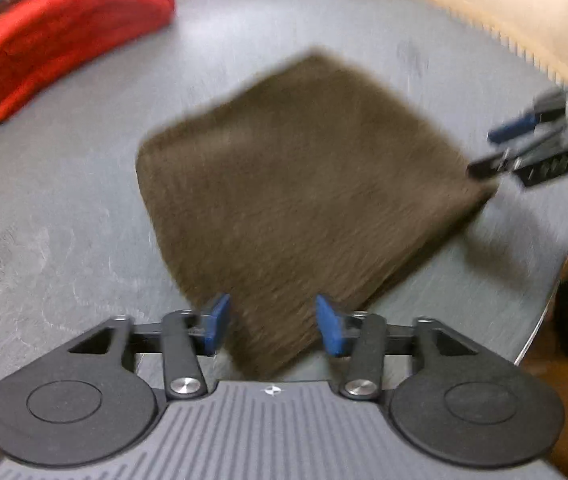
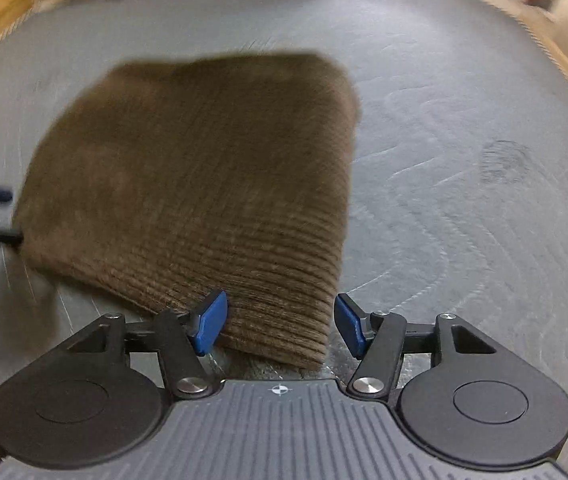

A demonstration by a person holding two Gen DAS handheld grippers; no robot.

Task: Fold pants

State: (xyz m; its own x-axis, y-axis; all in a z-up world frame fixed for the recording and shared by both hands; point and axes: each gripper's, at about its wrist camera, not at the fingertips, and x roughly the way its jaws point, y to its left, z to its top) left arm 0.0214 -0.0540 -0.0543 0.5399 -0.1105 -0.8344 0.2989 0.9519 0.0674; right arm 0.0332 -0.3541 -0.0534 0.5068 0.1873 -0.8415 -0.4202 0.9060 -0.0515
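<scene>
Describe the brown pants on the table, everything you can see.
The brown pants are ribbed, corduroy-like cloth folded into a compact, roughly square bundle lying flat on the grey table. Both frames are motion-blurred. Each open claw, left and right, straddles a near corner; whether the pads touch the fabric cannot be told.

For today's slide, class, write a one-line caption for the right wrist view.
Open right gripper straddling a corner of folded brown corduroy pants on a grey table.
</scene>
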